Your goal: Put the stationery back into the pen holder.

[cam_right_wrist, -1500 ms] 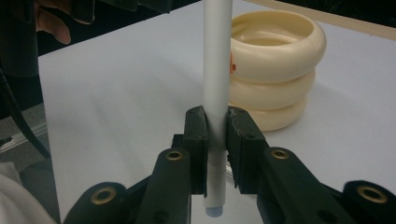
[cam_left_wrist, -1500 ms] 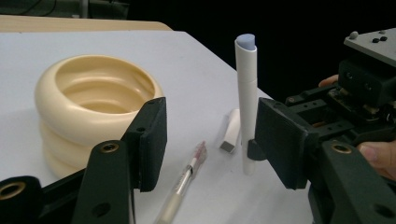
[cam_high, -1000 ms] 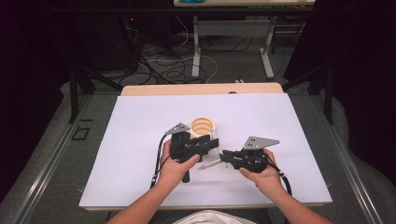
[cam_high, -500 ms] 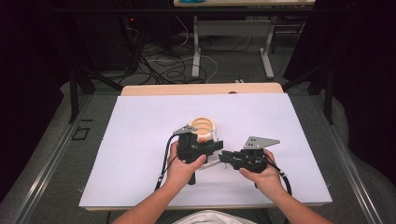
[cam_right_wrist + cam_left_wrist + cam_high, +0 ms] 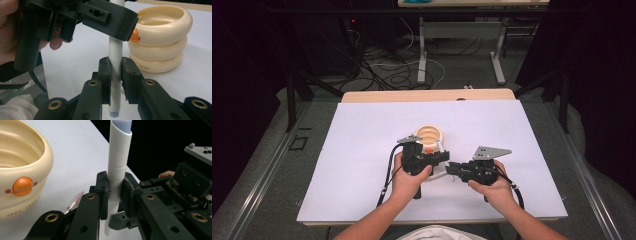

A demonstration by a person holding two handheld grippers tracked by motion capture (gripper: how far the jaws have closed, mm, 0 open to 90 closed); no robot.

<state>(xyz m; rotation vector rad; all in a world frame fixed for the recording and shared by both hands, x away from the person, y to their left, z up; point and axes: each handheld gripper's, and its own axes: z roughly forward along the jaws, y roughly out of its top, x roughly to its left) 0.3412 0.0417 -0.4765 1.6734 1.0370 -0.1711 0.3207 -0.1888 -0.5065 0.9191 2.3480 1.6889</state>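
A white pen [image 5: 117, 157] with a pale blue end is held from both sides. My left gripper [image 5: 115, 192] is shut on its lower barrel, and my right gripper [image 5: 115, 75] is shut on it near the blue tip. In the high view the left gripper [image 5: 432, 159] and right gripper [image 5: 457, 170] meet nose to nose at mid table, just in front of a cream ringed holder [image 5: 430, 136]. The pen [image 5: 116, 53] stands upright between the right jaws, and the left gripper [image 5: 100, 15] clamps it higher up.
The cream holder [image 5: 160, 37] has an orange beak-like knob [image 5: 22, 186] and stands on the white table sheet [image 5: 362, 150]. A thin pink stick [image 5: 73, 203] lies on the sheet beside it. The person's hand [image 5: 7, 37] is close on the left.
My left gripper has shifted slightly right and closed in on the right gripper, so both now clamp the white pen. The holder has not moved.
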